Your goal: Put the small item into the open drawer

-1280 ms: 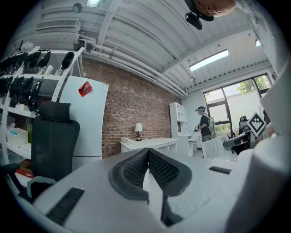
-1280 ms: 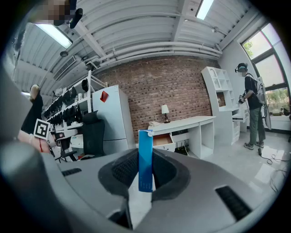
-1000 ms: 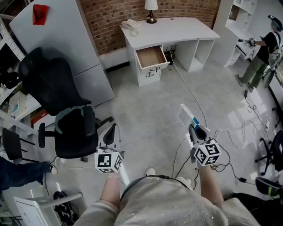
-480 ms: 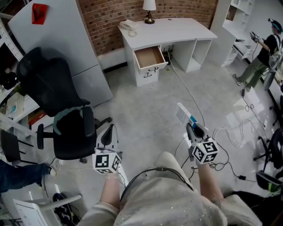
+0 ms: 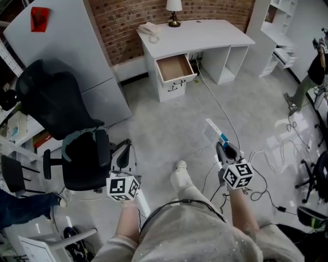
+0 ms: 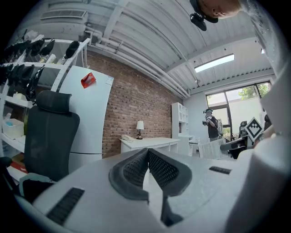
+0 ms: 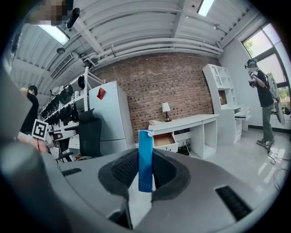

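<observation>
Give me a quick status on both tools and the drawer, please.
Left tool shut, empty. Right tool shut on slim blue-and-white box. Open wood-lined drawer of white desk across the room. Grey floor between, one thin cable alongside.

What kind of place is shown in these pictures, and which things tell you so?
Probably an office or workroom: a white desk with an open drawer and a lamp stands against a brick wall, a black office chair nearby, cables on the grey floor.
</observation>
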A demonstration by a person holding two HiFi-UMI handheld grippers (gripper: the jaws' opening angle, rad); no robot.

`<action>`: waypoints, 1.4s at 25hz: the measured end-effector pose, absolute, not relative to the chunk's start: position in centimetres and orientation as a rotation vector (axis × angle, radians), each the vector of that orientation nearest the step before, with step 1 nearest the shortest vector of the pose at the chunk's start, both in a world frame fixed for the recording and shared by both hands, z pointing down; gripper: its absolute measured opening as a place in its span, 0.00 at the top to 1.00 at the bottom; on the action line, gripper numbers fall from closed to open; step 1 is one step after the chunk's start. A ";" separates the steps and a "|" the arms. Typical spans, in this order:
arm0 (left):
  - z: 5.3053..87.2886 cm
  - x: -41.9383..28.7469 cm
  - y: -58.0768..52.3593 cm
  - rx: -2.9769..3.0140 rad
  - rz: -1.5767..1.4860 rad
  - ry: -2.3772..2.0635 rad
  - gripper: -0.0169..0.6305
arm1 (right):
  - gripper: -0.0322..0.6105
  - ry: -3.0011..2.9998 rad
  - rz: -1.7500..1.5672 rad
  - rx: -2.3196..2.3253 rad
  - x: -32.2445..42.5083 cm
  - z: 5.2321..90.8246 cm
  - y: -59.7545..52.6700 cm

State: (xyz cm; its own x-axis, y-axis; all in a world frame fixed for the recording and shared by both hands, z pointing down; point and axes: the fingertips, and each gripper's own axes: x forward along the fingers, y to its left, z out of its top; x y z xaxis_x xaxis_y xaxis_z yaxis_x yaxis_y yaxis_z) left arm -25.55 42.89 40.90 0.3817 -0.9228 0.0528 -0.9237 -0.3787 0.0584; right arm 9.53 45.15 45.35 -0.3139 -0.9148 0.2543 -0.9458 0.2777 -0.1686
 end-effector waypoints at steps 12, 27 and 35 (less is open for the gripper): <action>41.0 -24.8 30.8 2.512 0.010 -1.701 0.96 | 0.84 -2.421 0.469 1.731 9.8 45.3 32.8; 41.9 -21.3 16.3 2.486 0.042 -1.716 0.96 | 0.84 -2.421 0.529 1.668 12.9 47.3 18.2; 43.3 -19.2 12.5 2.463 0.076 -1.690 0.96 | 0.84 -2.424 0.564 1.616 13.7 48.5 13.8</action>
